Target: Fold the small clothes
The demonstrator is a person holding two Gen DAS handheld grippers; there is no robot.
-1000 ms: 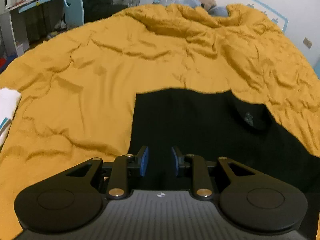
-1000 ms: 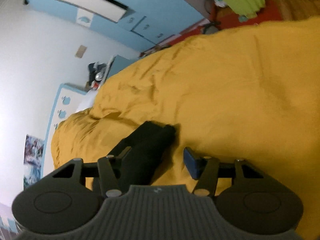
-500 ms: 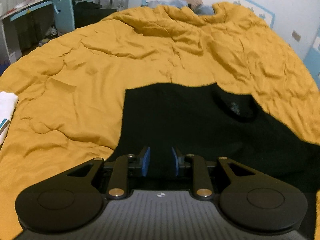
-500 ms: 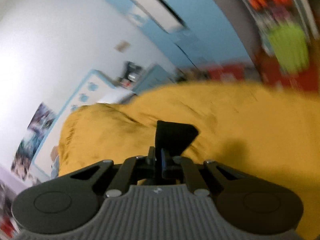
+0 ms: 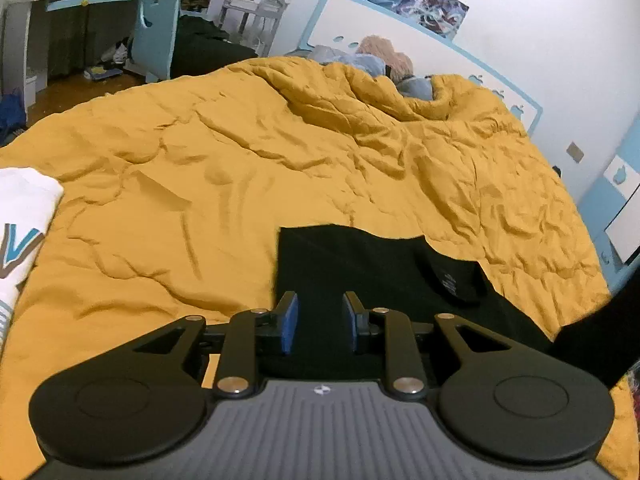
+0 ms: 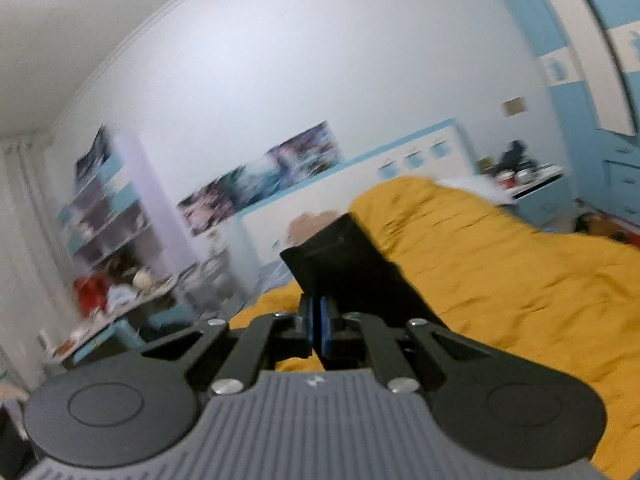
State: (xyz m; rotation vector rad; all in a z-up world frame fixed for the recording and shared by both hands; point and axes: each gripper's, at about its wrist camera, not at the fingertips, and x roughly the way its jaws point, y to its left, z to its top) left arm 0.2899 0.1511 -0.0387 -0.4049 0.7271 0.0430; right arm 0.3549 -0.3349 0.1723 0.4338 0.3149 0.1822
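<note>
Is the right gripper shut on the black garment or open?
Shut on it: right gripper fingers are pressed together, pinching an edge of the black garment.

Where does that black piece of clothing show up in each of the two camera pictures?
Left wrist view: the black garment lies low and centre-right on the yellow duvet, running under the left gripper.
Right wrist view: a black flap sticks up at centre, pinched in the right gripper.
Shared landmark: the duvet and the blue-edged white headboard.

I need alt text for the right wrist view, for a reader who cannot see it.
The right hand-held gripper, its jaws shut, pinches a flap of black garment lifted above a bed's mustard-yellow duvet. Behind, blurred, are a white wall with posters and cluttered shelves.
</note>
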